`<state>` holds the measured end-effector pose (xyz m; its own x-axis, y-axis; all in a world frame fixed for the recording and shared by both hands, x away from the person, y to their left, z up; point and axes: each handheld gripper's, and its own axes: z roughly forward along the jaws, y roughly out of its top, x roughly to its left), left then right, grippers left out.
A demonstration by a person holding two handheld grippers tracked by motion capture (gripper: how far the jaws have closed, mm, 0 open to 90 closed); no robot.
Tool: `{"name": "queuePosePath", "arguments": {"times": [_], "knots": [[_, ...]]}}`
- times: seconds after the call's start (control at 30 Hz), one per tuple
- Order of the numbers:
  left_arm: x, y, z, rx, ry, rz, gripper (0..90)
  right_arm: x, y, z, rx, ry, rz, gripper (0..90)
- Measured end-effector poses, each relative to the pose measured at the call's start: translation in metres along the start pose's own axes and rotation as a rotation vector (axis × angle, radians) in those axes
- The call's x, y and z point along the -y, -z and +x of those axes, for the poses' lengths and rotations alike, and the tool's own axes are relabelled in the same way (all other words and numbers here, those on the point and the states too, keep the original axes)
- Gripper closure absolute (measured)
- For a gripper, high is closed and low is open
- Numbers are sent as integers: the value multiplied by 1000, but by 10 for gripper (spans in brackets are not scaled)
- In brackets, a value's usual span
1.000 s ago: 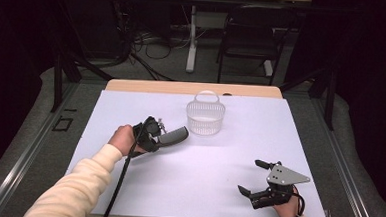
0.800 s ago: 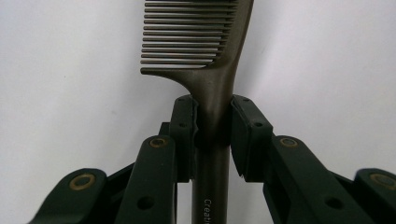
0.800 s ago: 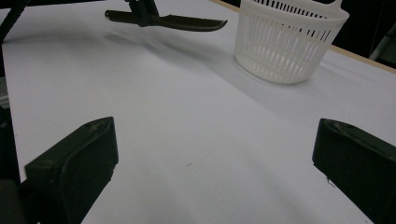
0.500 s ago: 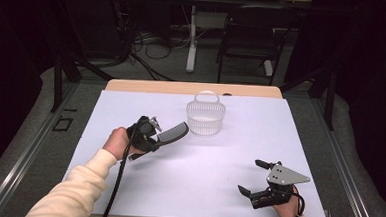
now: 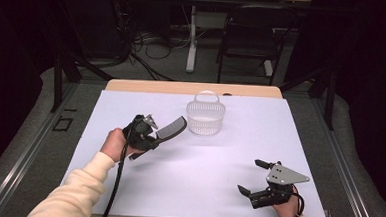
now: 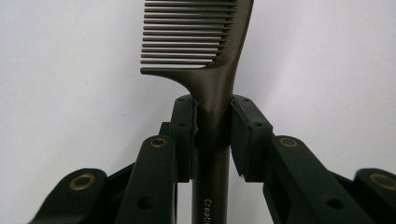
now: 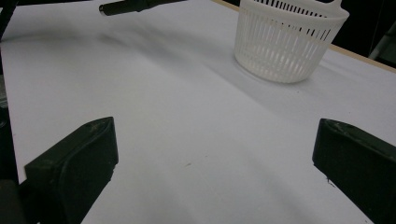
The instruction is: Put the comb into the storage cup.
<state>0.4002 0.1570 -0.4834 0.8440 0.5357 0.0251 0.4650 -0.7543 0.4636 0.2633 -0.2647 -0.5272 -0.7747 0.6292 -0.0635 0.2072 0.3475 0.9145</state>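
Observation:
A dark comb [image 5: 171,127] hangs above the white table, its toothed end pointing toward a white slatted basket [image 5: 205,117] at the back middle. My left gripper [image 5: 152,136] is shut on the comb's handle [image 6: 214,121], the pads pressing it from both sides, with the teeth [image 6: 187,37] beyond the jaws. The basket [image 7: 289,37] looks empty. Near the front right edge my right gripper [image 5: 251,177] rests open with nothing between its jaws; its two black fingers [image 7: 74,158] stand wide apart over bare table.
The white table cover [image 5: 192,178] ends at a wooden strip [image 5: 192,88] at the back. Beyond it stand a dark chair [image 5: 249,41] and cables on the floor. The handle's end [image 7: 135,5] shows at the top of the right gripper view.
My left hand has carried the comb a little up and toward the basket. The right gripper has stayed in place.

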Motion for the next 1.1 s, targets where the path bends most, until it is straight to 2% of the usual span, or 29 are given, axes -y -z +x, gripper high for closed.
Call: {"name": "queuePosePath", "arguments": {"times": [0.1, 0.57, 0.77, 1.1], "knots": [[2, 3, -2, -7, 7, -34, 724, 0, 1, 0, 4, 5, -2, 0], [8, 13, -4, -41, 41, -129, 725, 0, -1, 0, -3, 2, 3, 0], [9, 13, -1, -44, 64, -152, 725, 1, -1, 0, 0, 1, 5, 0], [13, 15, 1, -57, 73, -180, 725, 2, -2, -1, 0, 2, 23, 0]]}}
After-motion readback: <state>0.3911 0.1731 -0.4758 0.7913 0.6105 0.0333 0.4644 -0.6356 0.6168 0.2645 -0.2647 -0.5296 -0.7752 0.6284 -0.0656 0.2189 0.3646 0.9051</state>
